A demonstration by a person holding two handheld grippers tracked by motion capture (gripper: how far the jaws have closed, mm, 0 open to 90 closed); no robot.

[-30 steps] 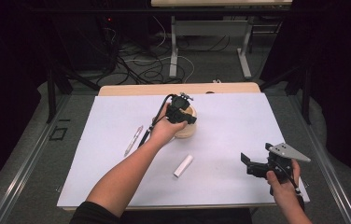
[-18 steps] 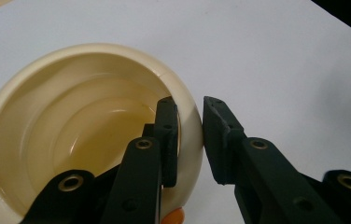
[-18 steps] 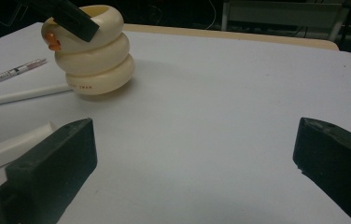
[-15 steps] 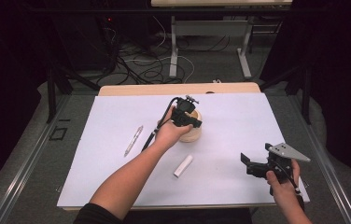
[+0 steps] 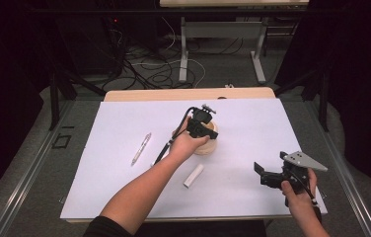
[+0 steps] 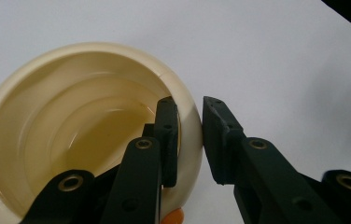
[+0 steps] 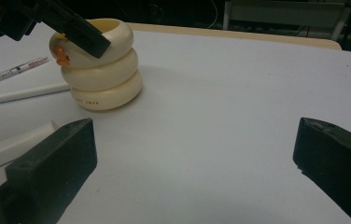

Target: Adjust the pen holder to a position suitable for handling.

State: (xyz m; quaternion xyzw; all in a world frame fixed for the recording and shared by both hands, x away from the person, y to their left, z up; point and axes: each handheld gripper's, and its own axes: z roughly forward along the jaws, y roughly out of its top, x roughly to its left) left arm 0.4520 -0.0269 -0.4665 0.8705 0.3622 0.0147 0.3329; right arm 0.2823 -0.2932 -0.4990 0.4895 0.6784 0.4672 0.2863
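Left hand-held gripper (image 5: pixel 204 129) clamped on the wall of a cream ringed holder (image 7: pixel 102 70). In the left gripper view one jaw stands inside the holder's mouth and the other outside, the rounded rim (image 6: pixel 190 121) pinched between them, so the jaws are nearly closed with the holder in their grip. The holder stands upright on the white table (image 5: pixel 252 123), its axis vertical and its mouth upward; it lies directly below and within this gripper, which reaches it from above at a slant. A small orange duck figure (image 7: pixel 62 55) sits on the holder's side, beneath the gripper. The right hand-held gripper (image 5: pixel 267 175) waits well apart, near the table's front edge, jaws spread wide and empty, the holder ahead of them across bare table. Toward the left gripper's forearm side lie a white cylinder (image 5: pixel 193 175) and a pen (image 5: pixel 140 148), both flat on the table. Judged from this grip, any coming shift of the holder falls to the left hand, the nearer one; a pull off the vertical could tip it.
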